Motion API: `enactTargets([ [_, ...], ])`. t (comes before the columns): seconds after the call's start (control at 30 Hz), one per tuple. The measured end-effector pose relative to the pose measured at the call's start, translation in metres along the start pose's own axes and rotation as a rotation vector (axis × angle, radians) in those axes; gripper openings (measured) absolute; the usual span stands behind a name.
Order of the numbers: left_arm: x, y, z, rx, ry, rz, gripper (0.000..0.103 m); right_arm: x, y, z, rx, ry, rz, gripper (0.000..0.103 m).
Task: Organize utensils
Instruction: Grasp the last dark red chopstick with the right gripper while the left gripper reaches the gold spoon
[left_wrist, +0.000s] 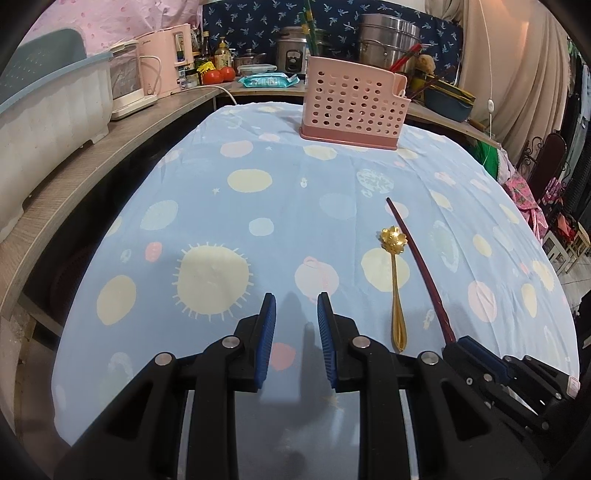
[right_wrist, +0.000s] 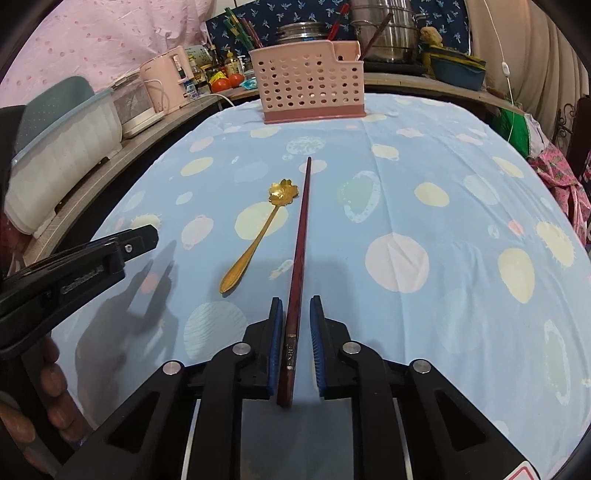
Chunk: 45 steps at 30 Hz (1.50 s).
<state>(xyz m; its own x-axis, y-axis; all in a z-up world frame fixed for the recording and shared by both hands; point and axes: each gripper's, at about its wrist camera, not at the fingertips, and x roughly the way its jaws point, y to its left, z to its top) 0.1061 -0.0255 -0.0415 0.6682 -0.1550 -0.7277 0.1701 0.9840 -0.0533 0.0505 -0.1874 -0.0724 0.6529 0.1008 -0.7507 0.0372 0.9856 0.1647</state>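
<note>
A dark red chopstick (right_wrist: 300, 236) lies on the blue dotted tablecloth (right_wrist: 424, 206), pointing at a pink perforated utensil holder (right_wrist: 310, 86) at the far edge. A gold flower-bowl spoon (right_wrist: 258, 230) lies just left of it. My right gripper (right_wrist: 295, 306) is open, its blue pads on either side of the chopstick's near end with small gaps. My left gripper (left_wrist: 296, 301) is open and empty over the cloth, left of the spoon (left_wrist: 395, 280) and chopstick (left_wrist: 421, 266). The holder (left_wrist: 351, 105) stands far ahead. The right gripper (left_wrist: 476, 350) shows at the chopstick's end.
A wooden shelf (left_wrist: 92, 162) runs along the left with a plastic tub (left_wrist: 48, 110), a pink appliance (left_wrist: 166, 62), bottles and tomatoes. Steel pots (left_wrist: 388, 40) and a blue dish stand behind the holder. Clothes hang at the right. The left gripper's arm (right_wrist: 74, 269) shows at left.
</note>
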Motion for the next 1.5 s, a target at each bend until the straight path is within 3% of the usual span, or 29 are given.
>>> enactTargets([
  [0.1,0.0,-0.001,-0.001,0.001,0.004,-0.003,0.022,0.001,-0.005,0.0,0.016,0.001,0.007,0.007],
  [0.5,0.0,-0.017,-0.004,0.031,0.014,-0.035,0.024,-0.013,-0.03,-0.002,0.091,-0.026,-0.03,0.007],
  [0.63,0.0,-0.026,-0.005,0.042,0.017,-0.058,0.034,-0.019,-0.039,-0.003,0.105,-0.04,-0.052,0.007],
  [0.7,0.0,-0.031,-0.006,0.054,0.019,-0.067,0.034,-0.022,-0.043,-0.005,0.113,-0.047,-0.059,0.007],
  [1.13,0.024,-0.048,-0.016,0.032,0.104,-0.137,0.034,-0.03,-0.055,-0.013,0.142,-0.054,-0.059,0.007],
  [1.3,0.026,-0.05,-0.016,0.035,0.101,-0.143,0.03,-0.031,-0.054,-0.015,0.15,-0.057,-0.065,0.007],
  [1.5,0.031,-0.055,-0.015,0.055,0.105,-0.131,0.015,-0.03,-0.055,-0.019,0.178,-0.039,-0.065,0.007],
])
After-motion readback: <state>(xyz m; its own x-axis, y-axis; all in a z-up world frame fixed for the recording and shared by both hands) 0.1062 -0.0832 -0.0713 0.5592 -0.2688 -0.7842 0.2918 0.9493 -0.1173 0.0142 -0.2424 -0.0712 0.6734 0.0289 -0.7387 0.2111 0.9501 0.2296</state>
